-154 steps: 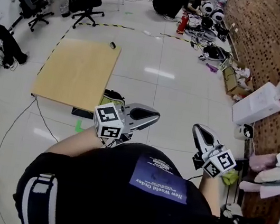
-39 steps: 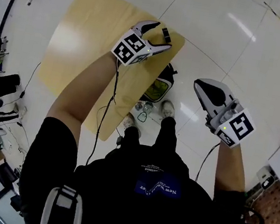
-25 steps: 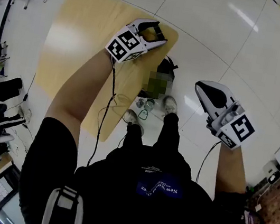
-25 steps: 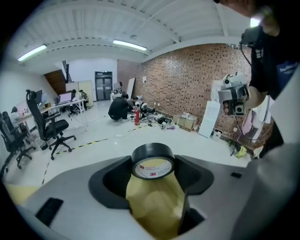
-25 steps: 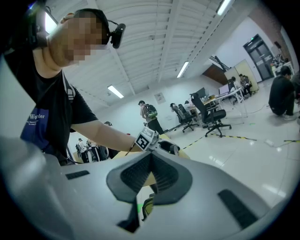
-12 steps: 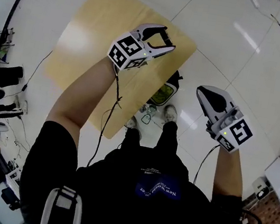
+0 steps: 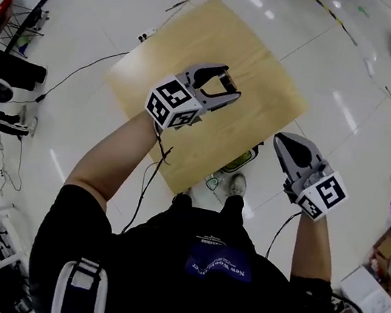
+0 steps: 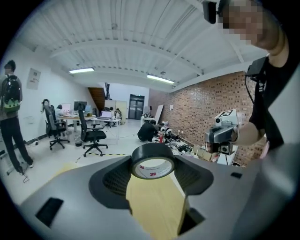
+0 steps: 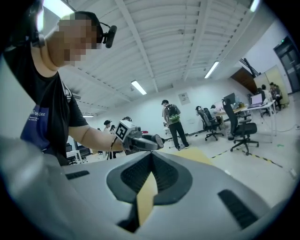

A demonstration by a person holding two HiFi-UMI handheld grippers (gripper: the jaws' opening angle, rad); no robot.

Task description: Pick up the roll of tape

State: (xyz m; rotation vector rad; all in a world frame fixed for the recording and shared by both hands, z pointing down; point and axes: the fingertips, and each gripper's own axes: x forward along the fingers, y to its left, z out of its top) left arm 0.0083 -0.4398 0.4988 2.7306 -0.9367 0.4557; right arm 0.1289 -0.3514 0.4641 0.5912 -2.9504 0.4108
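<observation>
My left gripper hangs above the light wooden table, shut on the black roll of tape. In the left gripper view the tape stands clamped between the two grey jaws of the left gripper, its white core showing, with the table far beneath it. My right gripper hovers to the right, past the table's near corner, over the floor. Its jaws meet with nothing between them in the right gripper view, where the right gripper faces the left gripper.
A dark bag lies on the floor by the table's near corner, next to the person's shoes. Cables trail across the white floor at left. Office chairs and people stand further off; clutter lines a brick wall.
Both grippers have risen. The left one has lifted the tape off the table's corner, and the table now looks smaller and further below.
</observation>
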